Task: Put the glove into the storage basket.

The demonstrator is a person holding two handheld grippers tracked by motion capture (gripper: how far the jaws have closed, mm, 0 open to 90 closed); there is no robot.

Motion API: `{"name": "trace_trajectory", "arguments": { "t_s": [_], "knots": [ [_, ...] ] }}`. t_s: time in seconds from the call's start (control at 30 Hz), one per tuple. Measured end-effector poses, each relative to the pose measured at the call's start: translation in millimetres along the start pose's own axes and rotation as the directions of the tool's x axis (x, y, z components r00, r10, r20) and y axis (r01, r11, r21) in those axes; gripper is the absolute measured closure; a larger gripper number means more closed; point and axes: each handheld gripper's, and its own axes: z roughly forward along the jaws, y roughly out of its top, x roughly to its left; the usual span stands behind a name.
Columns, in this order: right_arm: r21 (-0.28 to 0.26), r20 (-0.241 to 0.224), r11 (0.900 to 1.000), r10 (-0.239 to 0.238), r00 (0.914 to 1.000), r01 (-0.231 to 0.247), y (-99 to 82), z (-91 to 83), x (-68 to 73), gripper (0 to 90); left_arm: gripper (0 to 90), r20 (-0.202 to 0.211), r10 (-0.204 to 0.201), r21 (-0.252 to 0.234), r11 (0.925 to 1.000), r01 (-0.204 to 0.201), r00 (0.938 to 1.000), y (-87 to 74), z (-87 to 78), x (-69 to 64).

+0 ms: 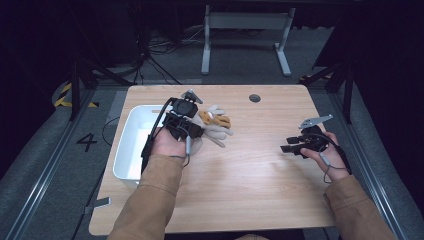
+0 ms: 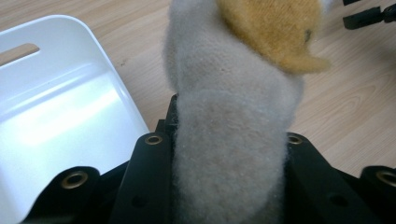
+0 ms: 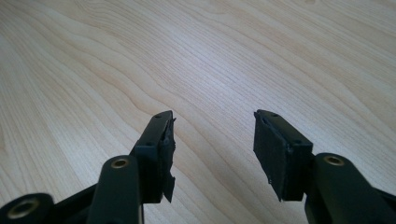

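1. While I hold my left gripper [image 1: 196, 131] just beside the white bin [image 1: 131, 145], its jaws pinch a soft toy [image 2: 233, 116] tight.
2. From the left gripper view, the grey fuzzy part of the toy sits squeezed between my two black jaws, and its yellow-brown part [image 2: 273, 28] pokes out past them.
3. From the high view, the toy [image 1: 216, 126] sticks out from my left gripper on the side away from the bin, over the desk [image 1: 250, 185].
4. I cannot tell if the toy touches the desk.
5. The bin sits at the left edge of the desk, and my left hand [image 1: 167, 145] is right next to its rim.
6. My right gripper [image 1: 289, 144] is well apart from the bin, near the far right side of the desk.
7. Its jaws are spread wide, with only bare wood between them.
8. My right hand [image 1: 332, 157] holds that gripper low over the desk, pointing back toward the bin.
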Motion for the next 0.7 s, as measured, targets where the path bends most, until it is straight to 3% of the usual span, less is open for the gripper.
{"name": "trace_trajectory", "arguments": {
  "t_s": [0.3,0.47,0.7],
  "knots": [
    [0.005,0.005,1.0000,0.005,1.0000,-0.005,-2.1,1.0,-1.3,48.9,69.8,-0.043,-0.074,-0.038,0.9966,0.073,0.9963,-4.3,-12.2,16.3],
    [0.004,0.000,1.0000,0.008,1.0000,-0.008,-2.6,1.3,-1.7,48.8,69.7,-0.073,-0.158,-0.076,0.9854,0.152,0.9848,-7.4,-18.0,25.3],
    [-0.003,-0.005,0.9998,0.018,0.9998,-0.018,-4.5,0.2,-3.9,48.7,69.7,-0.114,-0.205,-0.073,0.9775,0.198,0.9721,-11.6,-20.3,37.5]
  ]
}}
